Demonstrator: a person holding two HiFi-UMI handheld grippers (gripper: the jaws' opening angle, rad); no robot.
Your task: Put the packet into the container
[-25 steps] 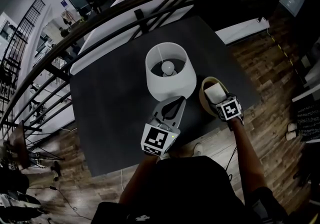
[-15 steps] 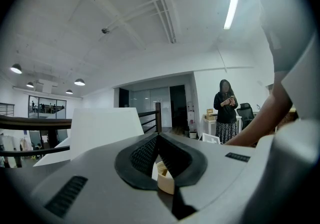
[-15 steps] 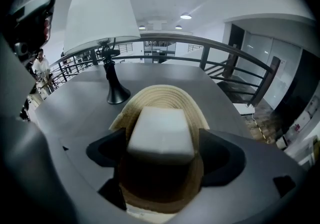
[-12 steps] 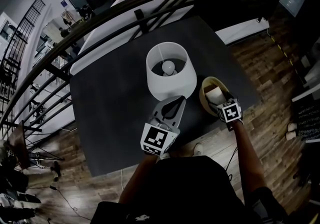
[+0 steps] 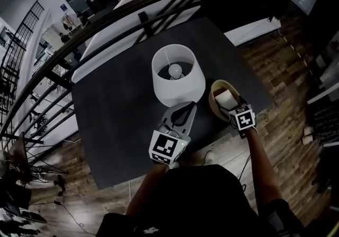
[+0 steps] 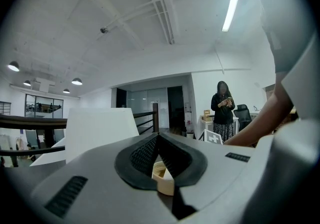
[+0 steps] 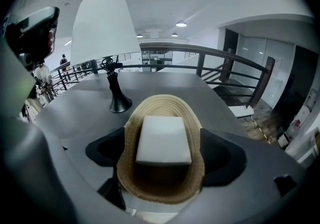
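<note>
A white packet (image 7: 164, 140) lies inside a round straw container (image 7: 165, 104) on the dark table. In the head view the container (image 5: 213, 101) stands right of the lamp, with the packet (image 5: 226, 97) showing in it. My right gripper (image 7: 164, 157) hangs over the container's near side with its jaws wide apart on either side of it. Neither black pad touches the packet. The right gripper (image 5: 230, 106) reaches in from the table's near edge. My left gripper (image 5: 186, 110) is shut and empty, pointing at the lamp's foot. The container's rim (image 6: 162, 177) shows past its tips.
A lamp with a white shade (image 5: 178, 73) stands mid-table; its black foot (image 7: 119, 102) is just left of the container. The dark table (image 5: 116, 103) ends at a black railing (image 5: 132, 11) at the far side. A person (image 6: 222, 110) stands far off.
My right gripper has drawn back a little toward me, and the packet stays in the container. The left gripper has not moved.
</note>
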